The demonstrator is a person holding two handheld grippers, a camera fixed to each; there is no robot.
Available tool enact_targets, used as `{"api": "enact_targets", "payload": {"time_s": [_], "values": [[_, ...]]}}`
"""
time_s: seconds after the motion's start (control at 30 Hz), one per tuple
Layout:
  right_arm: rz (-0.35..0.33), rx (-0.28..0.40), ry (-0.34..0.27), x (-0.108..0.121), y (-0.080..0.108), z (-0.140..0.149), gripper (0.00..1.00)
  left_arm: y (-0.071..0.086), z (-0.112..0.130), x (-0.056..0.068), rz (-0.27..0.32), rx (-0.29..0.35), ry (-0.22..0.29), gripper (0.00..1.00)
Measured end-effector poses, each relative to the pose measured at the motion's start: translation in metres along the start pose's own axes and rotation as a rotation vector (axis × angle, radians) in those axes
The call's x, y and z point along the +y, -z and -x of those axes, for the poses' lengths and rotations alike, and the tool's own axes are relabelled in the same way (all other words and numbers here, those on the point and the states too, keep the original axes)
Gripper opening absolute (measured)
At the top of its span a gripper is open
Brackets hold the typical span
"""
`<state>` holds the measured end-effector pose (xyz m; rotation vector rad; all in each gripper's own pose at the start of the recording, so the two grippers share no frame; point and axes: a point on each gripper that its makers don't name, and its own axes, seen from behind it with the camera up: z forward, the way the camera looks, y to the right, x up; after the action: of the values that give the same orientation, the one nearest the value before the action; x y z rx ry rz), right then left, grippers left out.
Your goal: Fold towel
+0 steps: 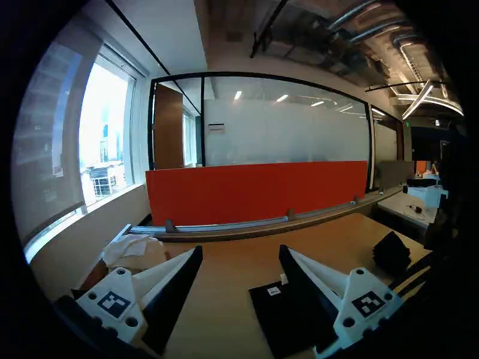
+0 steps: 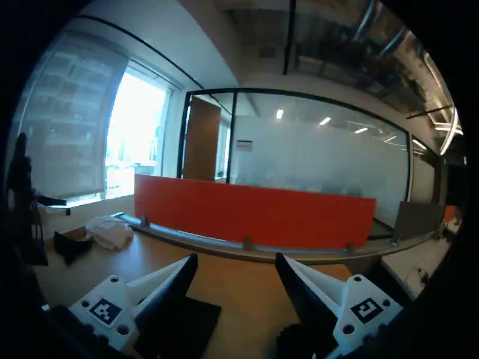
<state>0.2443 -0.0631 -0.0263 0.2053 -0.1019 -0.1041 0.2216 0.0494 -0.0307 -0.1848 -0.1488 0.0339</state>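
The left gripper (image 1: 239,250) and right gripper (image 2: 235,257) are hovering, jaws apart and empty, likely lining up to pinch the flat black cloth towel (image 1: 270,301) lying at five o'clock.

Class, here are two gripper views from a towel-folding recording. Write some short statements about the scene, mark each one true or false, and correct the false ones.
1. The left gripper is open and holds nothing. True.
2. The right gripper is shut on a black towel. False: it is open and empty, and the black towel lies flat on the table.
3. An orange panel stands along the far edge of the wooden table. True.
4. The crumpled cloth near the window is red. False: the crumpled cloth is white.
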Motion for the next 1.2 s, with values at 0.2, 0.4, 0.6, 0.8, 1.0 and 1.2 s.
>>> {"api": "enact_targets", "payload": {"time_s": [0.2, 0.4, 0.6, 0.8, 1.0, 1.2], "values": [[-0.062, -0.034, 0.039, -0.013, -0.007, 0.0, 1.0, -0.002, -0.004, 0.005, 0.035, -0.014, -0.006, 0.95], [-0.091, -0.053, 0.047, -0.022, -0.01, 0.006, 1.0, -0.006, 0.003, 0.008, 0.048, -0.031, -0.02, 0.95], [-0.113, -0.094, 0.053, -0.031, -0.011, 0.027, 1.0, -0.008, 0.021, 0.011, 0.065, -0.063, -0.03, 0.95], [-0.135, -0.139, 0.058, -0.04, -0.01, 0.052, 1.0, -0.011, 0.05, 0.016, 0.089, -0.115, -0.042, 0.95], [-0.147, -0.185, 0.077, -0.046, -0.01, 0.078, 1.0, -0.012, 0.074, 0.019, 0.106, -0.15, -0.062, 0.95], [-0.157, -0.227, 0.09, -0.051, -0.011, 0.106, 1.0, -0.013, 0.097, 0.023, 0.124, -0.183, -0.073, 0.95]]}}
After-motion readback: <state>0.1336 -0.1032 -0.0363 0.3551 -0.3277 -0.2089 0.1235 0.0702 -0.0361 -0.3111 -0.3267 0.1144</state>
